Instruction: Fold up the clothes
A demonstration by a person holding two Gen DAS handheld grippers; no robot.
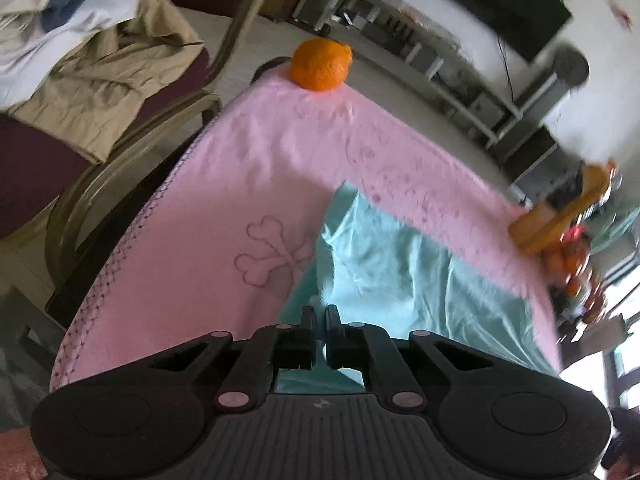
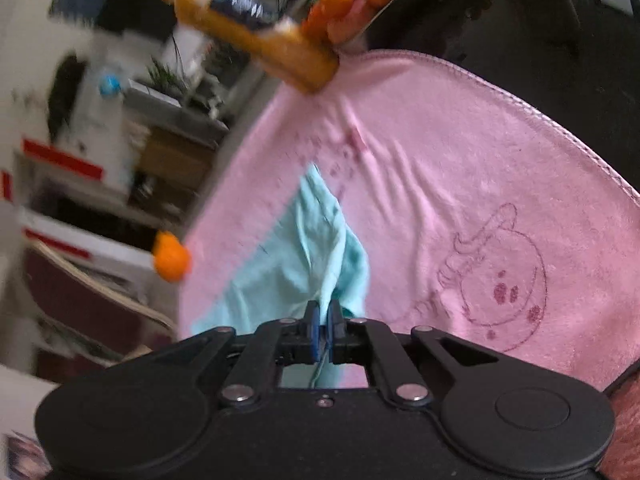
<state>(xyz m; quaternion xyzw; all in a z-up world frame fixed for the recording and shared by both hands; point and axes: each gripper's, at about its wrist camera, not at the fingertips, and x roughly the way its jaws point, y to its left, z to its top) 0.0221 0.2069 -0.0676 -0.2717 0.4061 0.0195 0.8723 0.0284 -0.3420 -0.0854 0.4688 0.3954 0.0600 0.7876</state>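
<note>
Teal garment [image 2: 304, 256] apparently pinched in both tools' closed tips.

Ahead of the matt black plastic left gripper [image 1: 320, 312], whose ribbed body carries dull metal rivets, lies a thin, smooth, faintly shiny turquoise cloth garment [image 1: 400, 280], creased. Under it spreads a fluffy pink terry towel [image 1: 224, 184] with stitched edging and embroidered outlines. At the towel's far corner sits a dimpled round orange fruit [image 1: 320, 65]. Far left, rumpled matt beige woven clothes [image 1: 108, 92] lie heaped.
</note>
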